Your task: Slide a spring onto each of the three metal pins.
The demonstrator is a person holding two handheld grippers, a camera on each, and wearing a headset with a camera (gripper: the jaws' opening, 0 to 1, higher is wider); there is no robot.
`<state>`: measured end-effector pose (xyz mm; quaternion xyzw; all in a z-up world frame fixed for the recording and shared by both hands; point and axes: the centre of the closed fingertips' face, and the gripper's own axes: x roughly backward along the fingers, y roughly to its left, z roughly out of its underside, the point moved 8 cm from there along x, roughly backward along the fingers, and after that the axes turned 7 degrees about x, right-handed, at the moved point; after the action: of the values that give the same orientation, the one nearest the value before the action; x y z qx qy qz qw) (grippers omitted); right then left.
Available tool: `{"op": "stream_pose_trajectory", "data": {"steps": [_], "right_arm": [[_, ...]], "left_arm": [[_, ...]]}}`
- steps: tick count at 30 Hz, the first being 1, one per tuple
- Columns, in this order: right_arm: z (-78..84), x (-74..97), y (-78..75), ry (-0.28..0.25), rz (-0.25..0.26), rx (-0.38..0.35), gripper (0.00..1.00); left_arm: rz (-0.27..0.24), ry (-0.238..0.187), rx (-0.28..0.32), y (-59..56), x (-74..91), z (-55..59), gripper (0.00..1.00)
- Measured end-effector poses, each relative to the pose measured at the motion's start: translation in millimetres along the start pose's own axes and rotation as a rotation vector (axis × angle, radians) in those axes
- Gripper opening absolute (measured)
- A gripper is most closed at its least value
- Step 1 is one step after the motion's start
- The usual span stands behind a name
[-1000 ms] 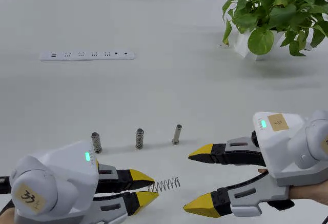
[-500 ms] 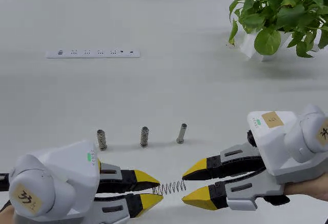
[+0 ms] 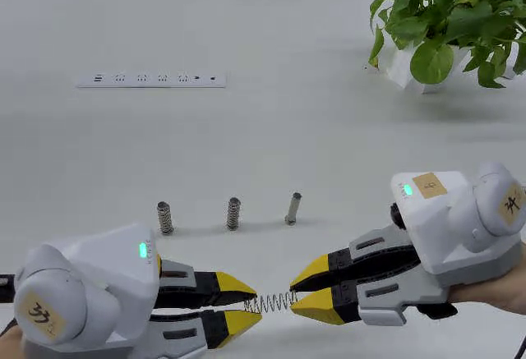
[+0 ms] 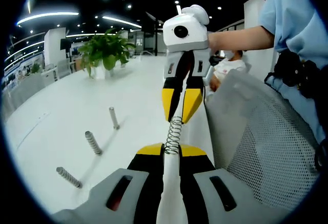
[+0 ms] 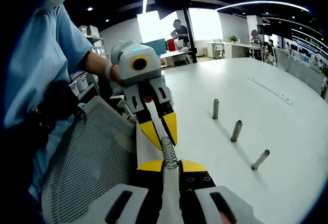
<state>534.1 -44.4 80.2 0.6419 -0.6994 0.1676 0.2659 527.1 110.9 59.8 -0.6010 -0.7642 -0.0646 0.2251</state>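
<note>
The spring [image 3: 275, 301] hangs level above the near edge of the tabletop [image 3: 329, 129], bridged between the two tools. The left hand-held gripper [image 3: 253, 304] has its jaws drawn in on the spring's left end. The right hand-held gripper [image 3: 293, 297] has its jaws almost together, pinching the right end. In both gripper views the coil runs straight from one pair of yellow tips to the other.

Farther back stand the three pins in a row. The left pin [image 3: 165, 218] and the middle pin [image 3: 234, 213] already wear springs. The right pin [image 3: 292, 209] is bare and seems to lean a little.

The main risk is probably the handover. Each side appears to hold only the last few coils, so if one lets go before the other's grip is sure, the spring could droop, flick out and roll off across the tabletop. Pulling the two tools apart would stretch it, and pushing them together would buckle it.

Held by one end, the free end may sag and miss the tip of the bare pin. A sideways nudge there could tip the leaning pin or knock the loaded middle pin beside it.
</note>
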Motion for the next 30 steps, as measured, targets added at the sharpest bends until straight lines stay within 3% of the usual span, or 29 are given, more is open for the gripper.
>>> {"op": "stream_pose_trajectory", "data": {"steps": [21,30], "right_arm": [[-36.7,5.8,8.4,0.059,0.027,0.187,0.07],[-39.4,2.8,8.0,0.076,0.024,0.221,0.07]], "left_arm": [[0.009,0.0,0.016,-4.0,-11.9,-3.7,0.07],[0.005,-0.005,0.036,-3.5,-13.9,-2.8,0.06]]}}
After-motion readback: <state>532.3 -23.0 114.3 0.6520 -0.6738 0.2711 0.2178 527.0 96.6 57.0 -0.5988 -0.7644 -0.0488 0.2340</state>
